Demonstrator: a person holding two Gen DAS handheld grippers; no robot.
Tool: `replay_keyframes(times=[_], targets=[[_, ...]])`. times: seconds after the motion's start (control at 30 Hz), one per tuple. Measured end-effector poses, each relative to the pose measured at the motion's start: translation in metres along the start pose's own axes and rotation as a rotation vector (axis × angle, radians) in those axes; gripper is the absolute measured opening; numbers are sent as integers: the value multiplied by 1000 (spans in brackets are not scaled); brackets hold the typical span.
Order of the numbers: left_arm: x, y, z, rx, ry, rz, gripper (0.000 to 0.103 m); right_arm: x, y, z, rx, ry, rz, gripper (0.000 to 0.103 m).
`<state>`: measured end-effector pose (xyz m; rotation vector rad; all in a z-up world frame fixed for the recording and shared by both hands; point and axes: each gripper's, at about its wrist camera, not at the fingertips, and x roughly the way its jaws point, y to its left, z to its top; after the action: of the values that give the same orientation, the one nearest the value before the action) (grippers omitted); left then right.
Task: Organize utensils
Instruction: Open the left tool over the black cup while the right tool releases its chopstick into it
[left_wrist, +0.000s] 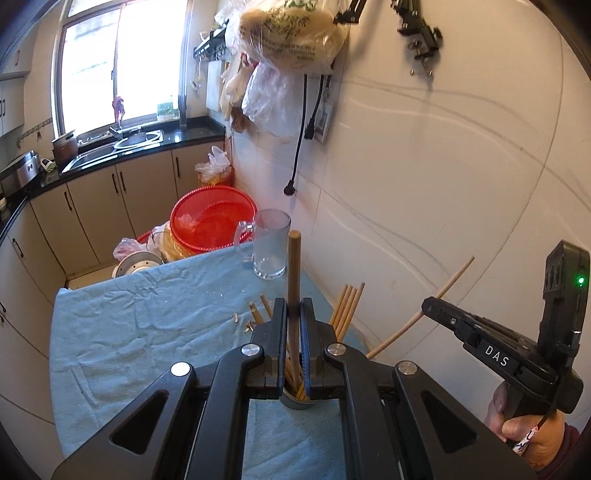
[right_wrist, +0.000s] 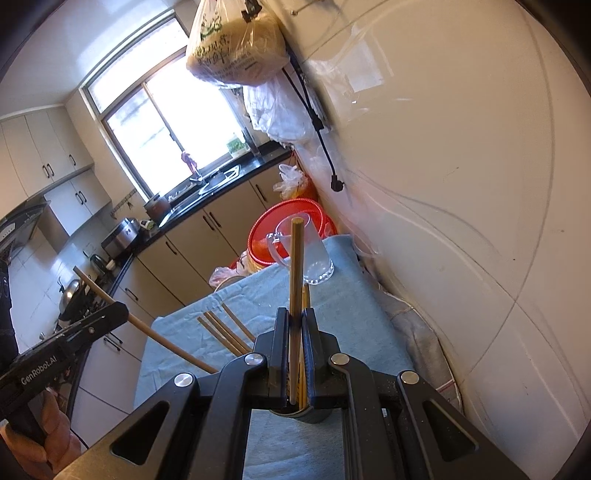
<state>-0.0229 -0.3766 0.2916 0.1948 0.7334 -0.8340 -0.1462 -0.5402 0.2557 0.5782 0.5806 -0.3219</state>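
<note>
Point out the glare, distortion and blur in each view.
Left wrist view: the window is blown out white, the wall lines bow from the fisheye, and the hanging black clamp is smeared. Right wrist view: window overexposed too, dark vignette at the corners, whole scene tilted.

Black angular tool (left_wrist: 294, 317) arms, silver round screws, bare hand (left_wrist: 532, 435) (dark red sleeve)

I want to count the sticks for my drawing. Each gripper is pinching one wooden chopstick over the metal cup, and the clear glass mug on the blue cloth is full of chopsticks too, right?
Almost. The clear glass mug on the blue cloth holds no chopsticks, as the left wrist view shows. The rest is right: the left gripper and right gripper each pinch one wooden chopstick over the metal cup.
</note>
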Motion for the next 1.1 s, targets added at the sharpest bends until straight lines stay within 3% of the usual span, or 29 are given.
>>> replay_keyframes(times=[0.57, 1.0, 1.1], targets=[[72, 18, -33, -43, 163, 36, 6, 78, -9, -26, -38, 183, -50, 7], [79, 24, -32, -47, 141, 62, 8, 82, -3, -21, -55, 155, -61, 8], [74, 25, -30, -56, 132, 65, 17, 78, -2, -16, -49, 141, -59, 12]])
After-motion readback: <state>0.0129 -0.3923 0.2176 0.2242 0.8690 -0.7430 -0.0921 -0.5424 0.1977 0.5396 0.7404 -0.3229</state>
